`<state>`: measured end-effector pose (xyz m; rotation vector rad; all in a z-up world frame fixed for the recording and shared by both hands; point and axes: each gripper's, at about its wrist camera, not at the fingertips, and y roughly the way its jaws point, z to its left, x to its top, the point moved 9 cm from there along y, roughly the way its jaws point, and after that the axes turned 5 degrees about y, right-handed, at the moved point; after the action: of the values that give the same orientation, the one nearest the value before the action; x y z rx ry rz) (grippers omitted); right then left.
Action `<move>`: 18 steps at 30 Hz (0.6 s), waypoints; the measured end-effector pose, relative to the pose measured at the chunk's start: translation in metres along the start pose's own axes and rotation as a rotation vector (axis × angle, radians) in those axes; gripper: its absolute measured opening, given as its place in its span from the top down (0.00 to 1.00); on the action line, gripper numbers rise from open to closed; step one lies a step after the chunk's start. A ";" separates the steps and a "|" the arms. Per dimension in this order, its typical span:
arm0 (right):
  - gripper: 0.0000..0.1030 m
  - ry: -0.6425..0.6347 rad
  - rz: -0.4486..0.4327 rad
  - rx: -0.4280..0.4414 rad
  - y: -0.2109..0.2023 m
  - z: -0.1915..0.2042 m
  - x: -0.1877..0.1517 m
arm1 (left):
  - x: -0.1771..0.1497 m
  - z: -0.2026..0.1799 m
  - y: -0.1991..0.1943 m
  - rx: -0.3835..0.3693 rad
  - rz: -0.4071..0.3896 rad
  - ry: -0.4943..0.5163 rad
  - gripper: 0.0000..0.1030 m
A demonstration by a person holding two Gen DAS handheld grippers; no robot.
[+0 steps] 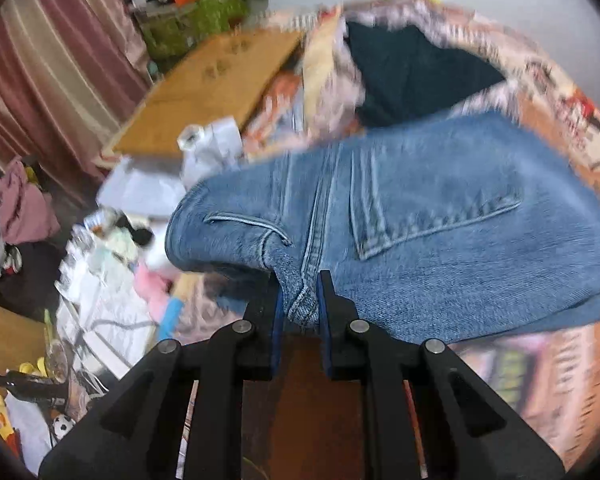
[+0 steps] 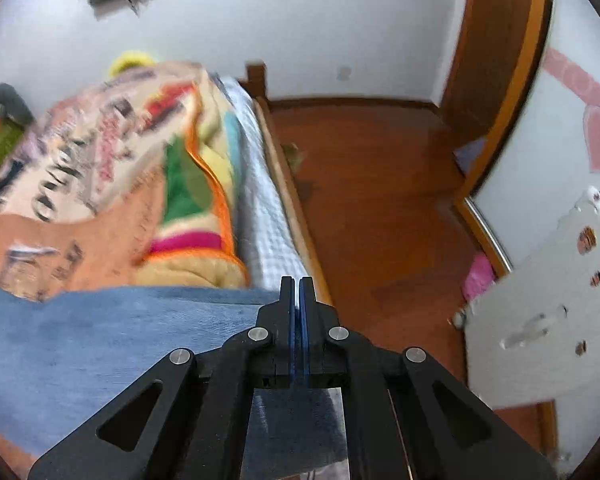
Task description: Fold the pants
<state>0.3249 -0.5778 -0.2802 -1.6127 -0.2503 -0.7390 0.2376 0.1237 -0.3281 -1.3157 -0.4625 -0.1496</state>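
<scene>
Blue jeans (image 1: 420, 208) lie spread on a patterned blanket (image 1: 560, 112), back pocket up. My left gripper (image 1: 300, 292) is shut on a bunched seam of the jeans at their near edge. In the right wrist view the jeans (image 2: 100, 340) stretch to the left over the bed. My right gripper (image 2: 299, 292) is shut on the jeans' edge, with thin denim between its blue pads, near the bed's side.
A dark garment (image 1: 412, 72) lies on the blanket behind the jeans. A cardboard sheet (image 1: 212, 80) and cluttered clothes and toys (image 1: 100, 280) fill the left. A colourful quilt (image 2: 188, 184), wooden floor (image 2: 380, 200), a door frame (image 2: 500, 80) and a white board (image 2: 548, 312) show on the right.
</scene>
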 end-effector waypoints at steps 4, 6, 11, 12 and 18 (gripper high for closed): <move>0.98 0.005 0.022 0.010 -0.010 0.003 -0.007 | -0.010 -0.005 0.022 0.001 0.020 0.049 0.83; 0.95 -0.013 0.027 0.063 -0.027 0.017 -0.007 | -0.007 -0.005 0.021 0.010 0.013 0.074 0.83; 0.73 -0.110 0.014 0.237 -0.074 0.091 -0.008 | -0.007 0.004 0.019 -0.059 0.022 0.045 0.78; 0.64 -0.135 0.009 0.280 -0.083 0.112 -0.010 | -0.007 0.006 0.017 -0.069 0.025 0.036 0.72; 0.56 -0.314 -0.015 0.490 -0.134 0.239 -0.043 | 0.005 0.024 -0.013 -0.071 -0.037 0.063 0.31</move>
<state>0.2925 -0.3143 -0.1998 -1.2491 -0.6214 -0.3886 0.2318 0.1441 -0.3104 -1.3681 -0.4316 -0.2397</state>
